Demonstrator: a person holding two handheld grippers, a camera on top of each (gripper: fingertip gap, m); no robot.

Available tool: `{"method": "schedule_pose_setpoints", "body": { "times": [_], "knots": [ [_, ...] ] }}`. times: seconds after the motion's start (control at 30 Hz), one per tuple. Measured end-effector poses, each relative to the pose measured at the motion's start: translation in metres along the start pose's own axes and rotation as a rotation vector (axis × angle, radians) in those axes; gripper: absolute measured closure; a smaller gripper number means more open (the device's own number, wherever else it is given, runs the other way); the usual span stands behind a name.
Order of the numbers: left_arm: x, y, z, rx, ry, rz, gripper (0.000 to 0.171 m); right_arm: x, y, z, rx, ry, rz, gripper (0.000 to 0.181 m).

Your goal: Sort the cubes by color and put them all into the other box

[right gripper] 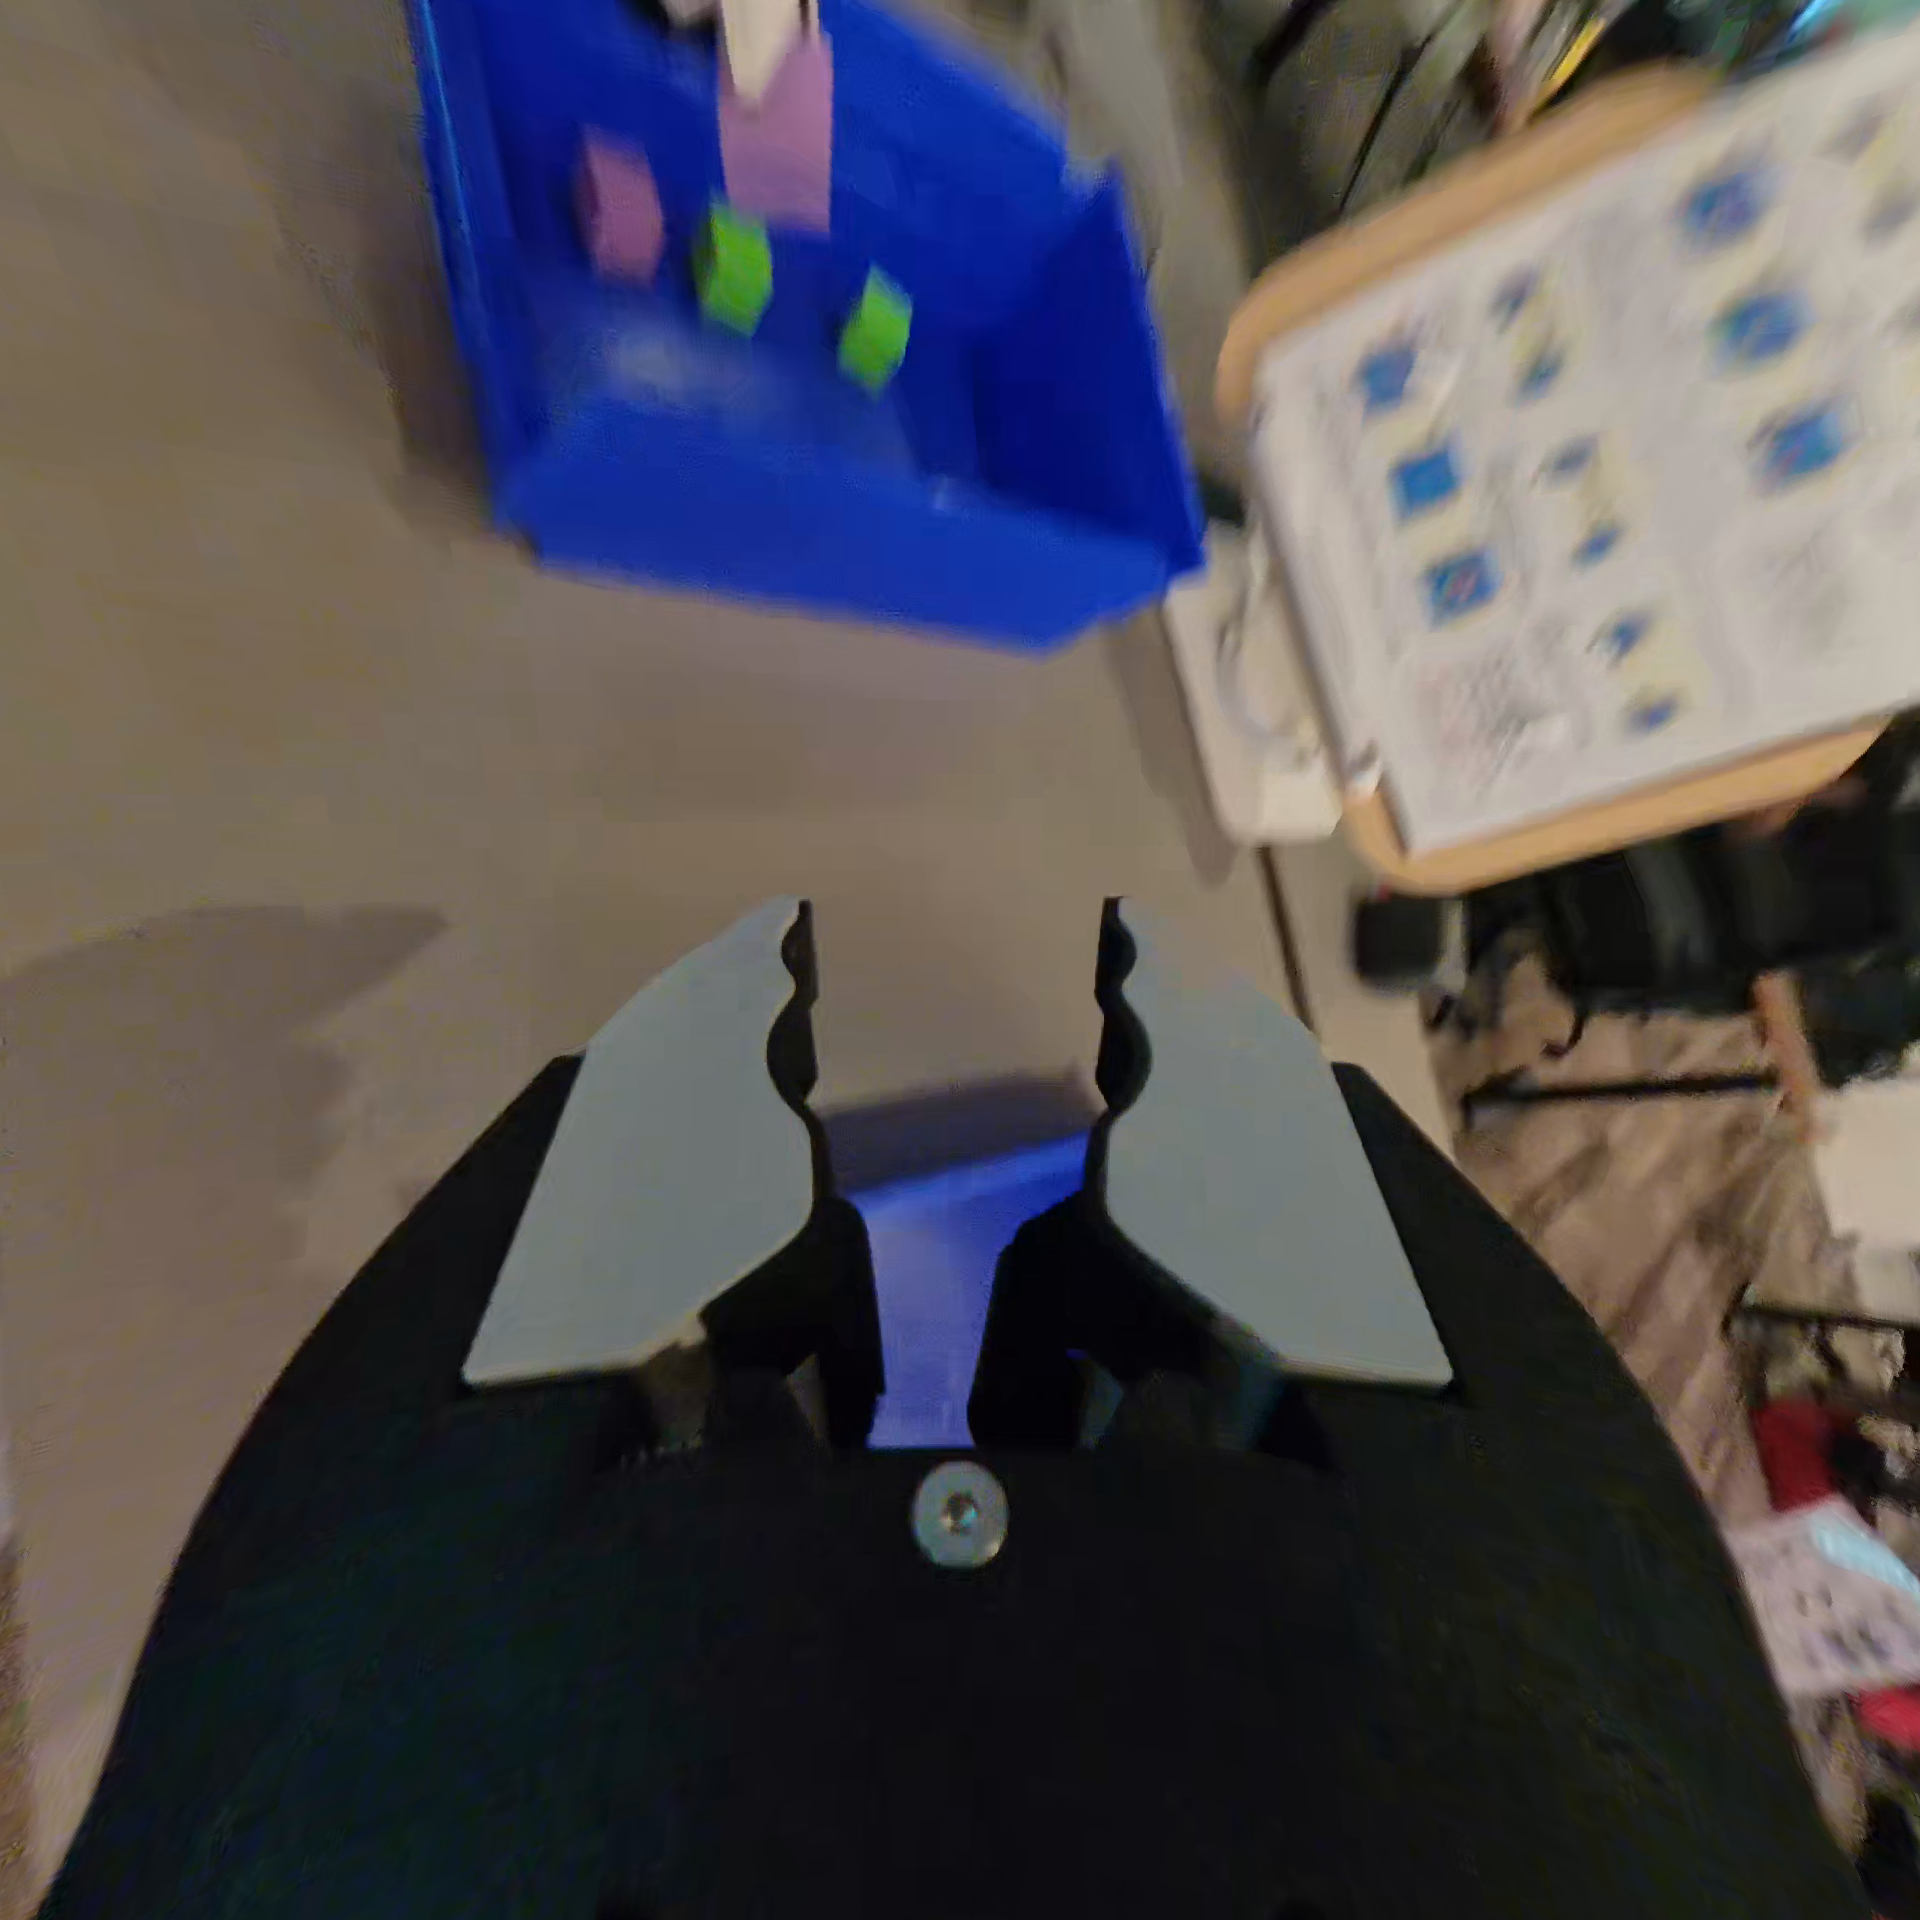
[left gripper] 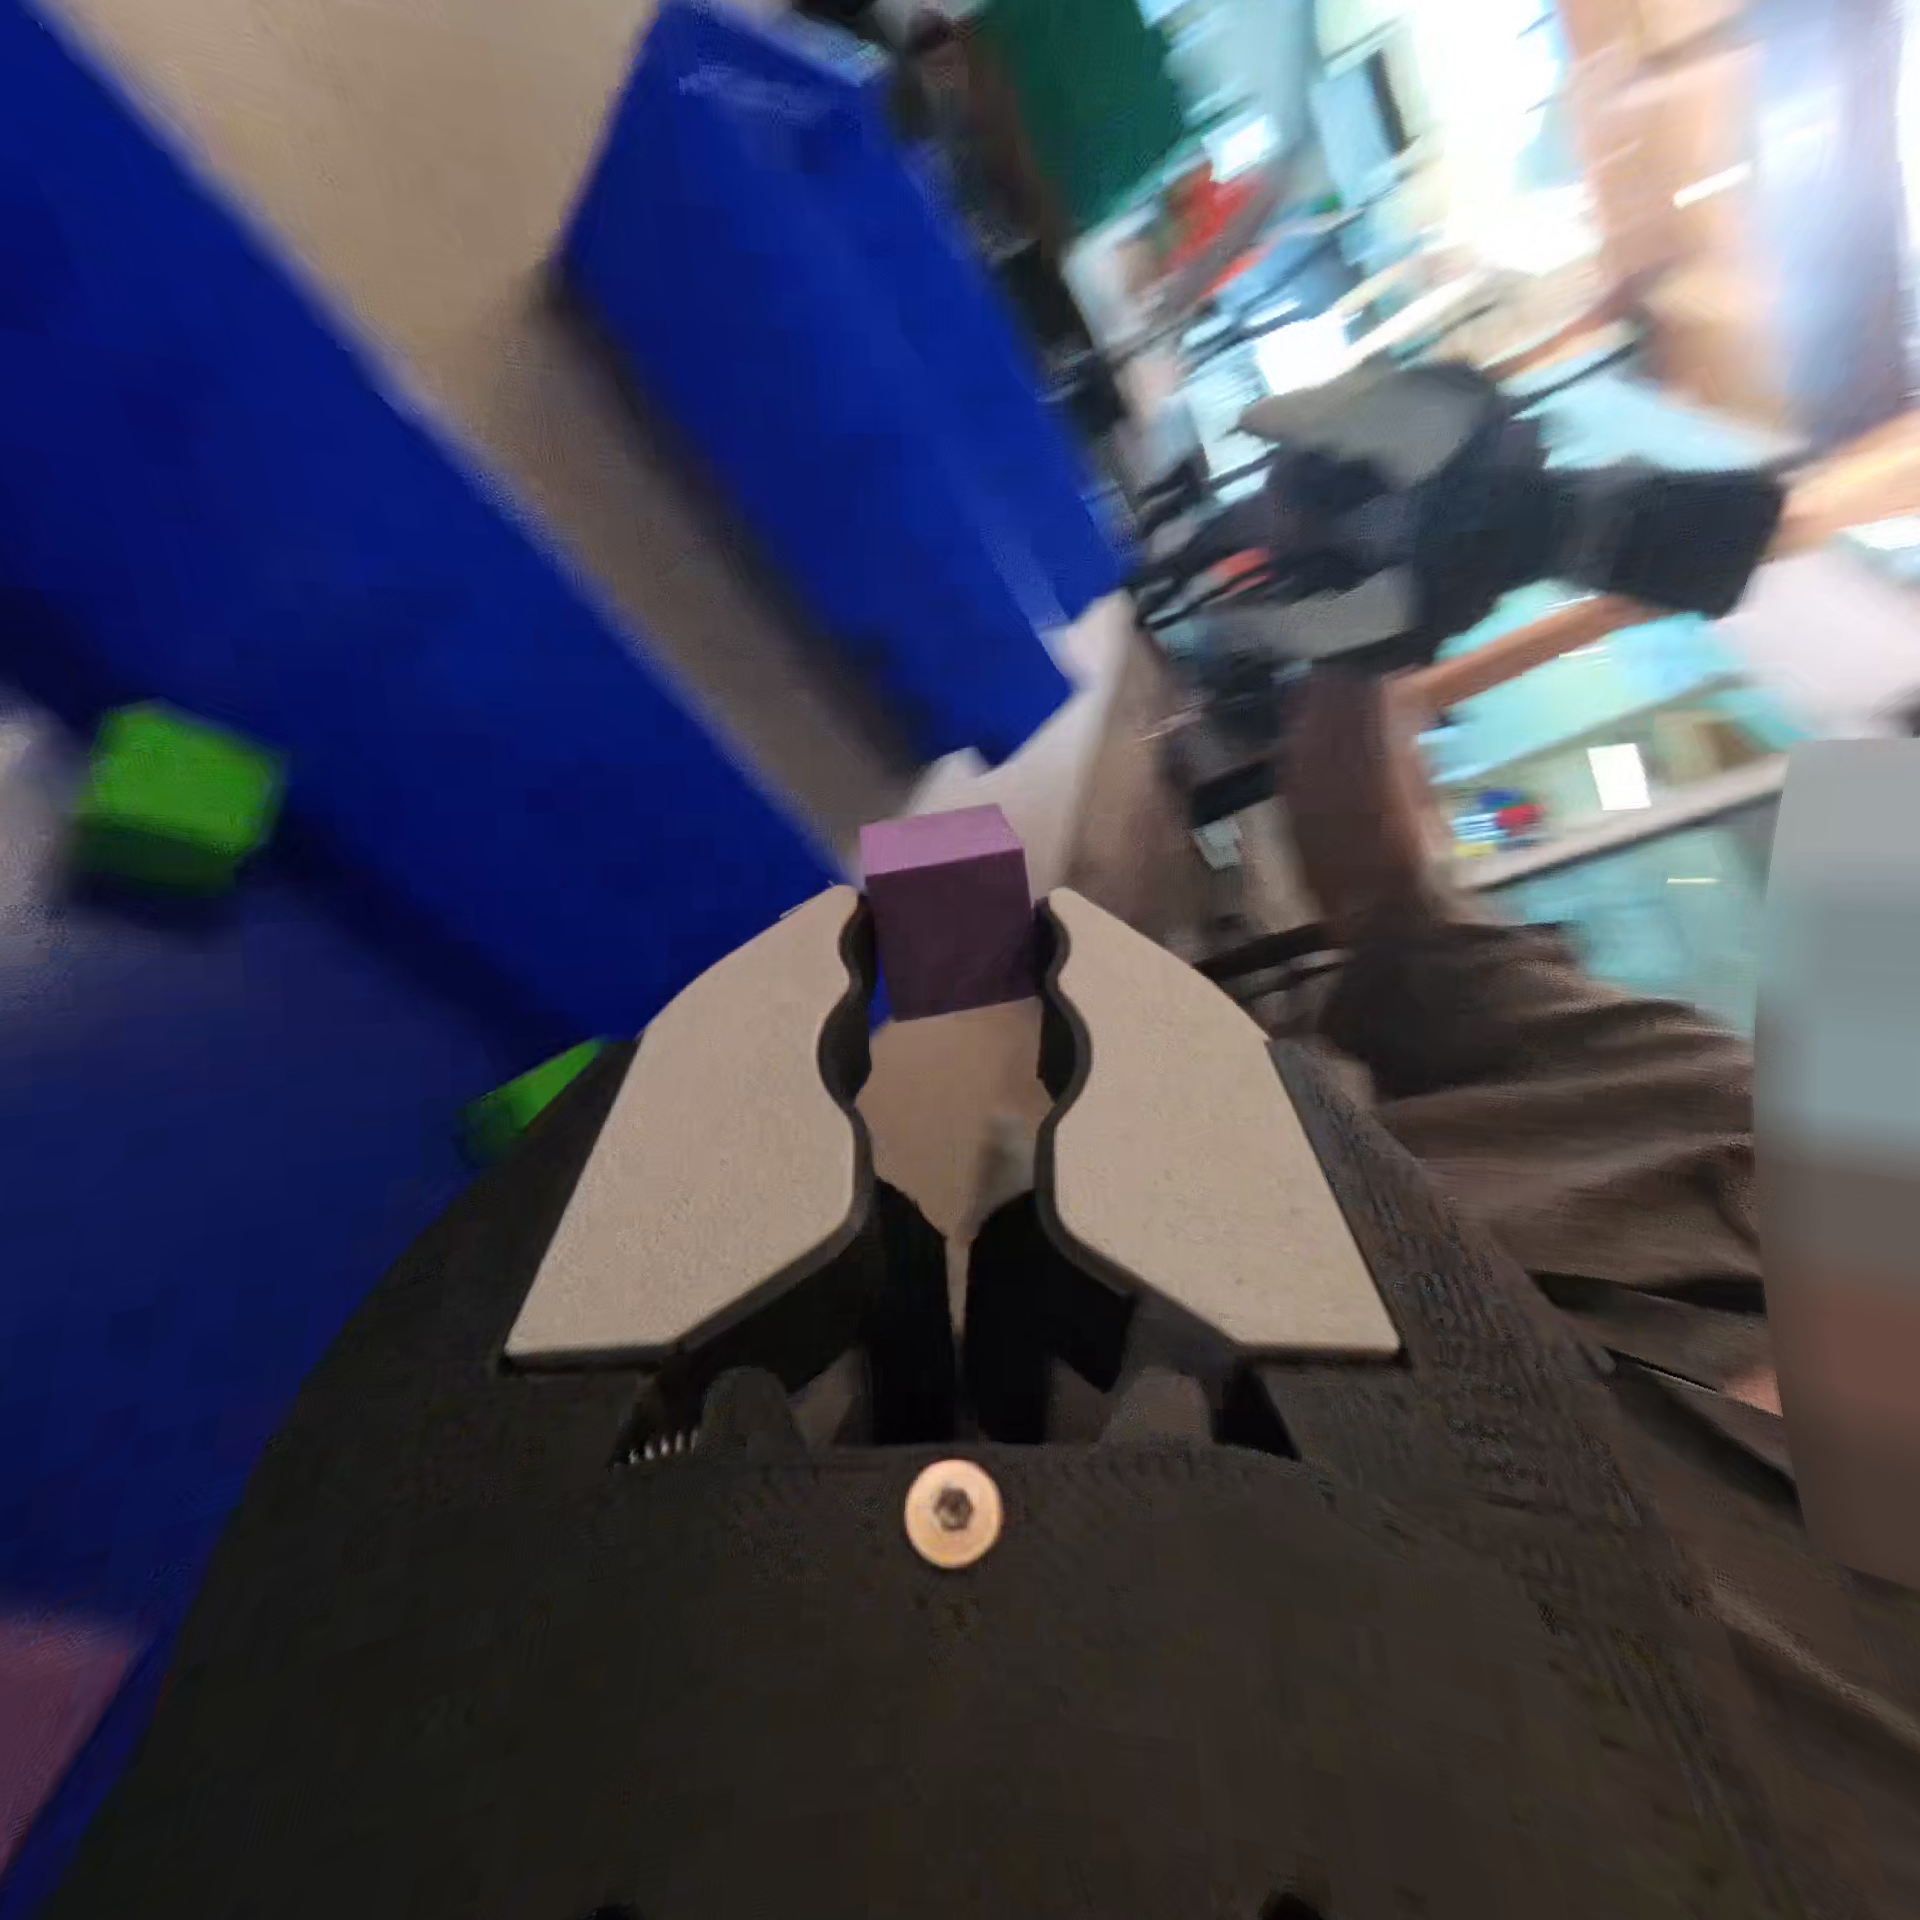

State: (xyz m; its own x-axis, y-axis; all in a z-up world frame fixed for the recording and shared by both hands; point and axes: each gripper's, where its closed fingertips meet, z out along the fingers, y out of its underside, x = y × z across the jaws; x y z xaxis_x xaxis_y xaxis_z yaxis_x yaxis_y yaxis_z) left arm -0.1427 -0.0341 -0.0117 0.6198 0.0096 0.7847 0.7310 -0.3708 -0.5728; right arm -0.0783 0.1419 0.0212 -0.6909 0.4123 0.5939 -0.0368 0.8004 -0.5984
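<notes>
My left gripper (left gripper: 948,914) is shut on a purple cube (left gripper: 951,914), pinched between its fingertips above a blue bin (left gripper: 343,582). Green cubes (left gripper: 171,795) lie in that bin. My right gripper (right gripper: 954,920) is open and empty over the beige table (right gripper: 260,675). In the right wrist view the blue bin (right gripper: 831,530) stands ahead, holding green cubes (right gripper: 736,272), a purple cube (right gripper: 621,213), and the other gripper with its purple cube (right gripper: 777,145). The right gripper also shows blurred in the left wrist view (left gripper: 1351,520).
A second blue bin (left gripper: 810,374) stands farther back on the table. A wooden-rimmed board with a printed sheet (right gripper: 1621,457) lies to the right, next to a white object (right gripper: 1257,707). A blue surface (right gripper: 935,1278) lies under my right gripper. Cluttered room beyond the table edge.
</notes>
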Motion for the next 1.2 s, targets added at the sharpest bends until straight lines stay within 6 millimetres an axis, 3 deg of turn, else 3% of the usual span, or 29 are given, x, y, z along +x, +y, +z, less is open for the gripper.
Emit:
{"method": "schedule_pose_setpoints", "body": {
  "times": [0.17,0.33,0.53,0.57,0.7,0.77,0.83,0.93,1.0,1.07,1.13,1.2],
  "knots": [
    [0.065,-0.007,0.002,0.076,0.353,0.003,0.143,-0.018,-0.098,0.024,0.330,0.061,0.017,0.135],
    [0.102,-0.004,0.009,0.074,0.464,0.053,0.142,-0.035,-0.148,0.051,0.449,-0.001,0.060,0.136],
    [0.117,0.001,0.011,0.055,0.470,0.098,0.142,-0.041,-0.175,0.053,0.520,-0.002,0.048,0.145],
    [0.119,0.001,0.011,0.052,0.479,0.098,0.142,-0.041,-0.176,0.053,0.513,0.011,0.036,0.152],
    [0.122,-0.001,0.013,0.069,0.500,0.089,0.142,-0.039,-0.174,0.049,0.472,0.020,-0.012,0.153],
    [0.125,-0.006,0.010,0.101,0.529,0.073,0.133,-0.035,-0.168,0.043,0.434,0.029,-0.040,0.153],
    [0.122,-0.014,0.002,0.154,0.496,0.083,0.126,-0.027,-0.151,0.033,0.364,0.030,-0.065,0.153],
    [0.106,-0.025,-0.014,0.231,0.327,0.146,0.127,-0.001,-0.091,0.014,0.133,0.004,-0.076,0.153],
    [0.103,-0.029,-0.027,0.259,0.259,0.179,0.128,0.012,-0.027,0.000,-0.081,-0.074,-0.032,0.153],
    [0.106,-0.032,-0.038,0.283,0.236,0.206,0.131,0.016,0.055,-0.014,-0.342,-0.163,0.020,0.153],
    [0.108,-0.033,-0.044,0.288,0.217,0.228,0.133,0.004,0.130,-0.029,-0.559,-0.290,0.104,0.153],
    [0.108,-0.032,-0.045,0.280,0.198,0.244,0.134,-0.012,0.191,-0.042,-0.755,-0.390,0.155,0.153]
  ]
}}
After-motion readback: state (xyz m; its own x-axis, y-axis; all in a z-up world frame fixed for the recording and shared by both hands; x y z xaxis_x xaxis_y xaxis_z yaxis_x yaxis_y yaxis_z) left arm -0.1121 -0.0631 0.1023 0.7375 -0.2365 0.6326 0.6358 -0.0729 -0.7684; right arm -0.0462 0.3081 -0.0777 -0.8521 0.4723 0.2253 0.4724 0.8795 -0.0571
